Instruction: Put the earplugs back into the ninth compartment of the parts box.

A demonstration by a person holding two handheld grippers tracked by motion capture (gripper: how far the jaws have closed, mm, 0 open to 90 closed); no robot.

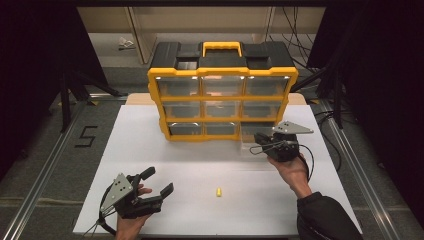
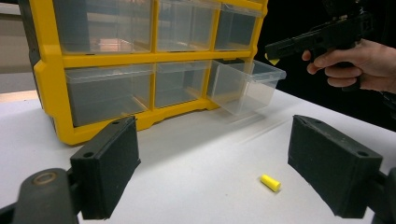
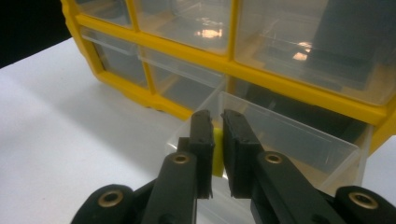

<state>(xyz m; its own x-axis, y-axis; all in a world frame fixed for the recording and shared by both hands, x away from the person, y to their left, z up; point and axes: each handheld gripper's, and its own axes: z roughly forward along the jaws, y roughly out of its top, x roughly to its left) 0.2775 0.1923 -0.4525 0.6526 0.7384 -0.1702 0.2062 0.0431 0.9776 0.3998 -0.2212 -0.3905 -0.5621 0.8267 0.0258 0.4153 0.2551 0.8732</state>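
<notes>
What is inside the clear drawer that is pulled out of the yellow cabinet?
The pulled-out drawer looks empty through its clear walls. The right gripper holds a small yellow piece above it; its jaws cover part of the drawer floor.

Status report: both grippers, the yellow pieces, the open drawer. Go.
Right gripper shut on yellow piece, above pulled-out clear drawer. Left gripper open, holding nothing. Second yellow piece loose on table. Nothing in the way.

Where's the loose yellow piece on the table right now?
In the high view the loose yellow piece lies on the white table, right of the open left gripper.
</notes>
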